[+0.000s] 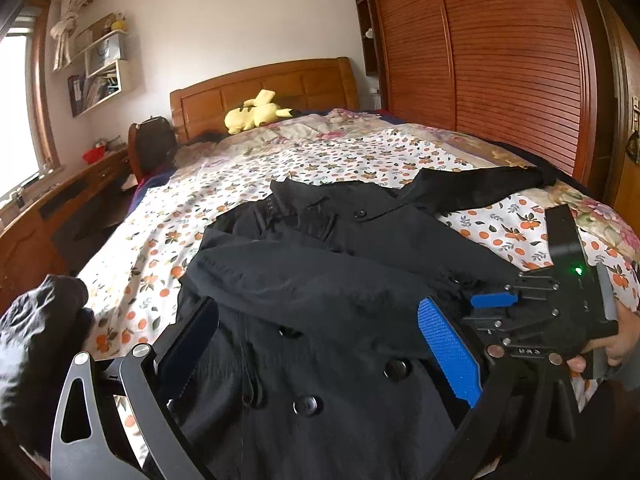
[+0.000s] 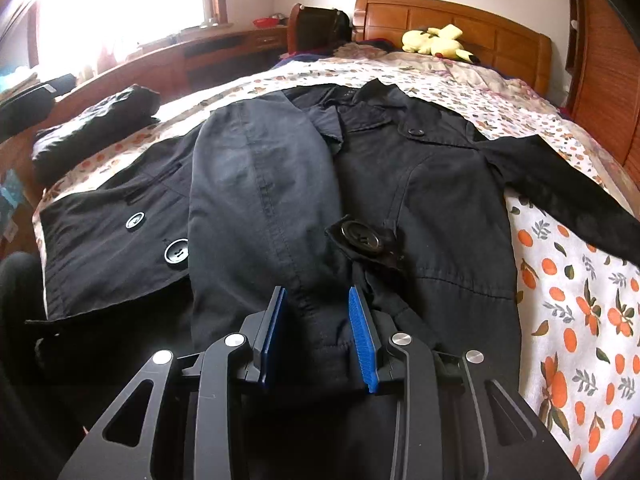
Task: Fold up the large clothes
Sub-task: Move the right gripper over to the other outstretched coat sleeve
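While the black coat (image 2: pixel 400 184) lies spread face-up across the orange-print sheet (image 2: pixel 580 320) of the bed, a dark folded bundle (image 2: pixel 96 132) sits at the far left edge of the mattress, apart from the coat. Just right of that, in the right wrist view, one sleeve (image 2: pixel 256 184) is folded in over the coat's front, running down toward the camera, with two buttons (image 2: pixel 176 252) showing on the panel to its left. The right gripper (image 2: pixel 318 332) has its blue pads on either side of this sleeve's end; the cloth bunches between them, and whether the pads truly press on it cannot be told. Further right, the other sleeve (image 2: pixel 560 196) stretches out flat toward the bed's edge. In the left wrist view, the left gripper (image 1: pixel 320 360) stands released, its jaws wide apart over the coat's buttoned front, nothing pinched. At the far right, a hand (image 1: pixel 616 344) holds the right gripper's body. A yellow plush toy (image 1: pixel 256 114) rests by the wooden headboard (image 1: pixel 280 80).
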Demonstrator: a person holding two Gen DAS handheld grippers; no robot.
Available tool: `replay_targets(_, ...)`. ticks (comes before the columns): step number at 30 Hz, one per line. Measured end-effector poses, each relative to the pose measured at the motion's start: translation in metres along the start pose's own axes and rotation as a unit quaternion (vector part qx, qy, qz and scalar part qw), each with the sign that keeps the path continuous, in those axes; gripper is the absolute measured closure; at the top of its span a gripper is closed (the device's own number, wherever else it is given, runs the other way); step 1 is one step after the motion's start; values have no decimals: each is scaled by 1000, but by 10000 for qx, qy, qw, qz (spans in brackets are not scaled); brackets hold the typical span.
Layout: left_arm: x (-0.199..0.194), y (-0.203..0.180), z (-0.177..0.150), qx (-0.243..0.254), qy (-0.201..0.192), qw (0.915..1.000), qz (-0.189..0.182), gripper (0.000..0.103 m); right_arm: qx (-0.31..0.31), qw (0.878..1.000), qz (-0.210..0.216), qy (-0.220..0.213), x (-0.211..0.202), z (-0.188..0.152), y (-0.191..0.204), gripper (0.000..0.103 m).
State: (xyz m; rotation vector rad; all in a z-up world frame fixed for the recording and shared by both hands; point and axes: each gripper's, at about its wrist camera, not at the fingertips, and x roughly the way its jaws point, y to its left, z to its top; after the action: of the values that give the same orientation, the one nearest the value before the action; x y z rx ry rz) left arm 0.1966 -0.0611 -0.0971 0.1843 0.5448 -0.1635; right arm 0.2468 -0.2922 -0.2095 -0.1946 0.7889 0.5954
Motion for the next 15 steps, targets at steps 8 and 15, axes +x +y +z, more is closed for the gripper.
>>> replay_targets(8,35,14,9,-14,11,9996,-273,2,351,9991,-3,-253,-33,5,-12,72)
replay_targets(15,57,19,18,-76,-15,9989,-461,2,656,9952,-589,-420,-59,26,-60,71)
